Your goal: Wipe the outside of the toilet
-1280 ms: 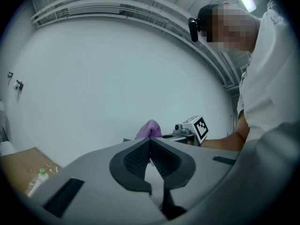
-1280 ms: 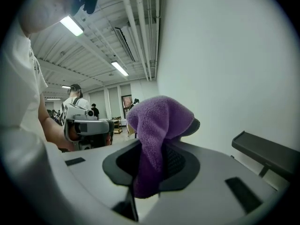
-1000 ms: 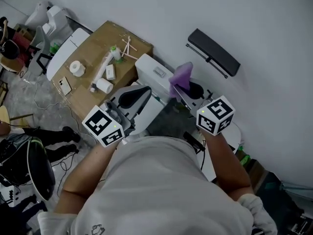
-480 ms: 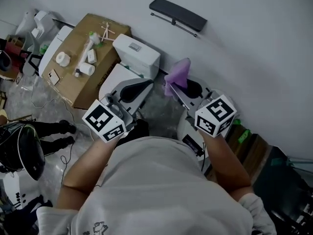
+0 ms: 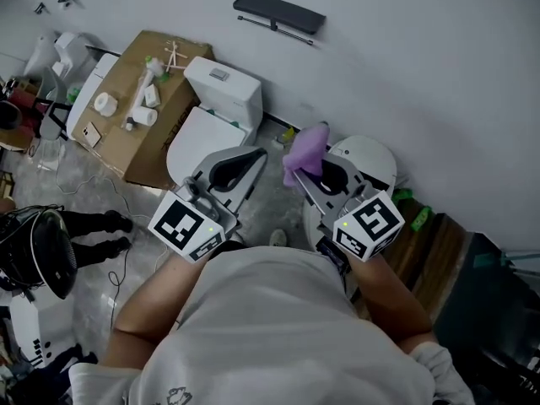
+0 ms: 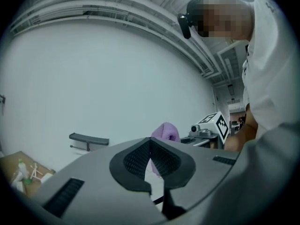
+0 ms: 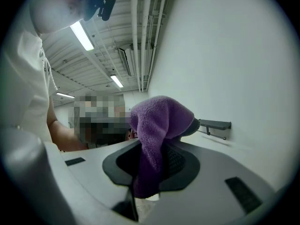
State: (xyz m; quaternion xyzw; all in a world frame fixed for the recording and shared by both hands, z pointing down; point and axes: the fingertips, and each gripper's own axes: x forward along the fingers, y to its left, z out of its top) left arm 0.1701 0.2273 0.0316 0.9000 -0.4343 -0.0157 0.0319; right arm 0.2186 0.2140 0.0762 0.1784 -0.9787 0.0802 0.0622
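Down to my left, backed against the wall, the toilet (image 5: 202, 135) stands with its lid down and its tank (image 5: 224, 86) behind it. The purple cloth (image 5: 305, 148) is not on it. The cloth sits to the toilet's right, pinched in my right claw (image 5: 314, 164), whose jaws are closed on its middle so that a bunched end pokes out past the tips and the other end hangs between the pads. My left claw (image 5: 253, 157) reaches over the toilet's near edge, its jaws meeting at the tips with nothing between them. Both my bare forearms stretch forward from my chest, roughly parallel, with the claws side by side and close together and each marker cube near my wrist. A cardboard box (image 5: 126, 142) lies just left of the toilet. A round white lid (image 5: 371, 154) shows beyond my right claw. A black rail (image 5: 278, 12) is fixed to the wall.
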